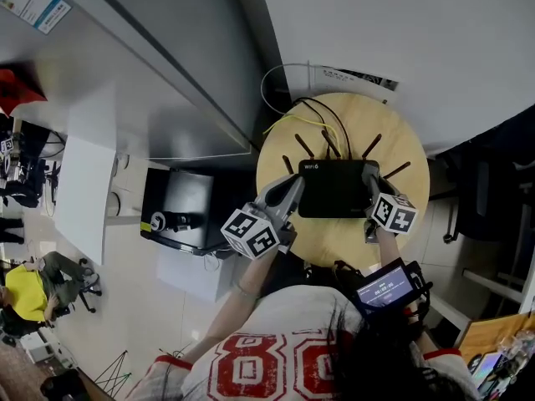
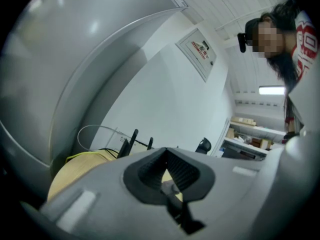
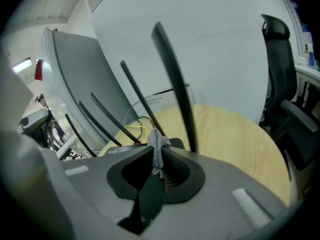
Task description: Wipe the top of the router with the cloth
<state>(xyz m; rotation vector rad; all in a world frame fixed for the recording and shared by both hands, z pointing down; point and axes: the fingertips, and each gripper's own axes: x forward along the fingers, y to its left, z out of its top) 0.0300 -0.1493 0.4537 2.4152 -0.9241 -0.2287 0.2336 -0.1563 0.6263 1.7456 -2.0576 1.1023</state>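
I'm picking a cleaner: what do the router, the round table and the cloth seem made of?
Router: likely matte black plastic, evenly dull with little glare. Table: pale wood or wood-look laminate; faint grain. Cloth, in the right tool: soft grey fabric, limp and crumpled.

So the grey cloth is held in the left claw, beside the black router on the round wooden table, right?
Not quite. The grey cloth is pinched in the right claw, not the left, as the right gripper view shows. The left claw holds nothing. The rest stands: it is beside the black router on the round wooden table.
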